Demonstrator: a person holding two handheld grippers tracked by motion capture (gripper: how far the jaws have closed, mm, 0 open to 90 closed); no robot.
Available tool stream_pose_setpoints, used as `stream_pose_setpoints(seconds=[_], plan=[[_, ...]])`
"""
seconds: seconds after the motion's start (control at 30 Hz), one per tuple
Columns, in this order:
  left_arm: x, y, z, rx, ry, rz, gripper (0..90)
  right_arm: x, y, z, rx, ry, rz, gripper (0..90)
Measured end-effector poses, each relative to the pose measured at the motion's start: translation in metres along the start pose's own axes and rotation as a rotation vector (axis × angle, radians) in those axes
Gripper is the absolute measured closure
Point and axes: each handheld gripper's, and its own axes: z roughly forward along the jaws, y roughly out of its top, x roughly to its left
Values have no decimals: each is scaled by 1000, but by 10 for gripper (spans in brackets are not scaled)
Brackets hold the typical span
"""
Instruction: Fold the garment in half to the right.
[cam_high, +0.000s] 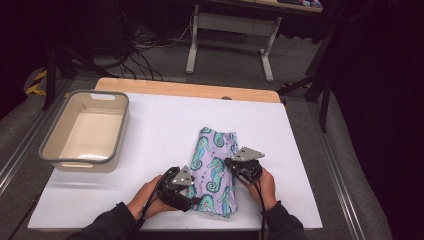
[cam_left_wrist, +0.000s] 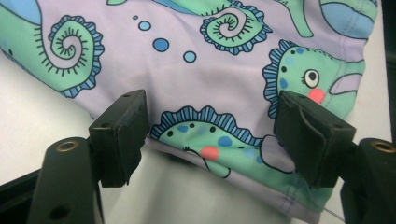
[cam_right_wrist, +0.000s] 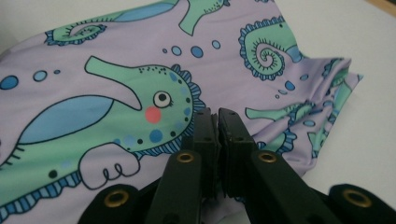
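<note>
Left tongs (cam_left_wrist: 210, 135) apart, cloth (cam_left_wrist: 187, 84) edge cropped

I am working in what is looking like a lab: cables (cam_high: 142, 47) are trailing over grey carpet (cam_high: 165, 60), metal rails (cam_high: 345, 185) are flanking my white surface (cam_high: 160, 125).

Readable text: none in any view.
Cloth (cam_high: 216, 170): printed seahorses and bubbles, centre of frame, no lettering.
Bin (cam_high: 60, 150): unlabelled.
</note>
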Motion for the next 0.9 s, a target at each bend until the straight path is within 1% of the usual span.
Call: stream_pose_setpoints(seconds=[0.07, 0.1, 0.13, 0.17, 0.23, 0.27, 0.37, 0.4, 0.43, 0.47, 0.53, 0.57, 0.63, 0.7, 0.73, 0.77, 0.83, 0.87, 0.9], plan=[[-1, -1, 1, 3, 1, -16, 272, -2, -3, 1, 8, 2, 8, 866], [-2, -2, 2, 7, 4, -16, 273, -3, -4, 0, 8, -4, 7, 866], [-3, -3, 2, 11, -9, -10, 293, -4, -5, -1, 9, -10, 5, 867], [-4, -5, 2, 18, -14, -10, 338, -6, -5, -2, 7, -17, 10, 867], [-4, -6, 1, 10, -19, -13, 397, -7, -7, -3, 9, -24, 18, 863], [-4, -10, -2, 2, -41, -22, 454, -9, -10, -5, 0, -17, 34, 863], [-7, -11, -4, -1, -38, -18, 496, -8, -13, -7, -8, -19, 44, 864], [-8, -11, -4, -3, -49, -16, 539, -8, -14, -8, -7, -24, 37, 863], [-10, -12, -4, 1, -42, -16, 577, -8, -14, -8, -7, -25, 38, 862], [-11, -12, -4, -1, -34, -15, 585, -8, -14, -8, -7, -29, 41, 860], [-14, -12, -4, -4, -34, -9, 615, -9, -15, -8, -9, -32, 37, 860], [-14, -11, -4, -9, -36, 1, 634, -10, -15, -8, -8, -38, 32, 859], [-19, -11, -3, -11, -21, 13, 658, -10, -15, -7, -10, -43, 19, 855], [-21, -10, -2, -21, -33, 22, 686, -11, -15, -5, -5, -61, 11, 852], [-22, -10, -1, -20, -29, 28, 694, -12, -16, -4, -3, -67, 4, 852], [-23, -9, -1, -21, -21, 30, 695, -13, -16, -4, -4, -69, 8, 852], [-25, -9, 0, -27, -27, 29, 706, -14, -16, -4, -4, -66, 9, 852], [-26, -8, 1, -28, -19, 33, 708, -14, -16, -3, -4, -69, 4, 852], [-28, -7, 2, -33, -20, 39, 710, -13, -16, -3, -2, -72, -1, 853]])
